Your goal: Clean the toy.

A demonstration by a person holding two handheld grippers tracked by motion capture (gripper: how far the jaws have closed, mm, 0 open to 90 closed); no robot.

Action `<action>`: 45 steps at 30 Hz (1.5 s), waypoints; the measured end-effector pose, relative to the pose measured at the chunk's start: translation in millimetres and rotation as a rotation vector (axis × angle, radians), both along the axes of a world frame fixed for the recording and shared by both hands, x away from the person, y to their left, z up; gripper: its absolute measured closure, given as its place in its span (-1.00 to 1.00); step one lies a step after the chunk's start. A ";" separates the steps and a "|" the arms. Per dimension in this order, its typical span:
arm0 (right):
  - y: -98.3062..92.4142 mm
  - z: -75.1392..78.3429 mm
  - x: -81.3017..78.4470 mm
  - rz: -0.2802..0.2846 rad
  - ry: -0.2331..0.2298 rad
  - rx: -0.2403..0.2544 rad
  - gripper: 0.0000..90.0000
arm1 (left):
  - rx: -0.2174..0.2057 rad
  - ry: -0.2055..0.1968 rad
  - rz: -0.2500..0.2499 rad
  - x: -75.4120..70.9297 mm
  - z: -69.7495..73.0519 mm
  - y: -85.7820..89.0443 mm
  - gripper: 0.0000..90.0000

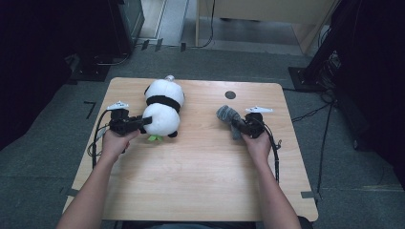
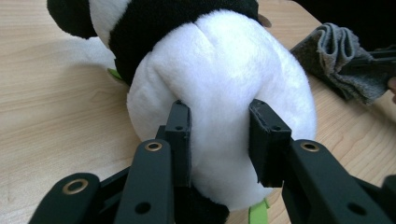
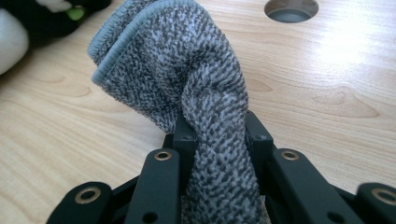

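Observation:
A black-and-white panda plush (image 1: pixel 162 107) lies on the wooden table (image 1: pixel 200 181), left of centre. My left gripper (image 1: pixel 145 120) comes at it from the left. In the left gripper view the jaws of my left gripper (image 2: pixel 219 126) press on a bulge of the panda's white body (image 2: pixel 224 70). A grey knitted cloth (image 1: pixel 227 114) sits right of centre, bunched and standing up from my right gripper (image 1: pixel 236 125). In the right gripper view my right gripper (image 3: pixel 217 126) is shut on a fold of the cloth (image 3: pixel 173 56), which rises above the pads.
A round cable hole (image 1: pixel 230 95) is set in the table near the back edge, just behind the cloth. A small green tag (image 1: pixel 154 138) sticks out under the panda. Cables trail off both table sides. Dark equipment stands on the floor around the table.

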State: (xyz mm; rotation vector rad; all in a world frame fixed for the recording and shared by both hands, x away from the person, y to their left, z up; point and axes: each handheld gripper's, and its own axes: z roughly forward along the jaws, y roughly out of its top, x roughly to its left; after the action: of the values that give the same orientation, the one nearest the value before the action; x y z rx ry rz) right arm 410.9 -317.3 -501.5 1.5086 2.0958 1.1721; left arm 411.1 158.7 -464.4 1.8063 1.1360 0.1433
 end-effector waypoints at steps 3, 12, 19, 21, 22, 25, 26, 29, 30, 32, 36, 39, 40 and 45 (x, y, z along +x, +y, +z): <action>0.6 -4.1 2.5 0.004 -0.005 -0.012 0.57 | 0.000 -0.002 -0.001 -1.2 -0.7 1.4 0.31; 1.4 -5.9 6.4 0.024 0.029 -0.019 -0.16 | -0.020 -0.011 0.002 -1.9 0.8 4.3 -0.15; 2.4 7.3 1.6 0.030 -0.003 -0.002 -0.34 | 0.018 -0.039 0.012 -6.7 9.7 8.9 -0.20; 0.5 12.1 -1.1 0.031 -0.014 0.021 -0.34 | 0.013 -0.039 0.014 -8.7 12.9 11.6 -0.20; -0.6 15.0 -3.3 0.030 -0.021 0.032 -0.34 | 0.013 -0.042 0.016 -9.6 14.2 12.7 -0.20; -4.2 21.0 -9.6 0.025 -0.045 0.045 -0.32 | 0.038 -0.050 0.015 -13.8 18.5 15.7 -0.20; -6.2 23.5 -13.4 0.015 -0.049 0.056 -0.31 | 0.053 -0.055 0.013 -15.5 19.3 16.3 -0.20; -10.5 28.1 -22.3 0.001 -0.070 0.085 -0.27 | 0.068 -0.064 0.002 -20.7 20.9 20.1 -0.21; -11.3 29.8 -25.3 -0.002 -0.080 0.082 -0.27 | 0.069 -0.071 0.002 -22.7 21.1 22.1 -0.21; -13.1 32.6 -30.4 -0.001 -0.096 0.073 -0.25 | 0.073 -0.082 0.007 -26.8 20.6 27.9 -0.21; -20.5 35.5 -38.2 -0.008 -0.106 0.035 -0.20 | 0.116 -0.094 0.017 -34.1 16.2 39.5 -0.21; -32.6 32.1 -43.4 -0.005 -0.093 0.007 -0.17 | 0.166 -0.104 0.028 -38.4 11.7 45.8 -0.21; -35.9 30.6 -45.0 -0.004 -0.091 -0.003 -0.16 | 0.180 -0.102 0.031 -39.6 10.3 47.8 -0.21; -62.6 20.6 -54.1 -0.042 -0.083 -0.012 -0.13 | 0.230 -0.123 0.048 -44.2 -0.5 59.7 -0.20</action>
State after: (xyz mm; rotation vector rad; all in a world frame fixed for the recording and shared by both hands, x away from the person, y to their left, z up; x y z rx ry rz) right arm 356.8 -379.9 -480.9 1.4651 2.0044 1.1848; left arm 366.9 218.4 -464.9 1.9427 1.1114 0.4228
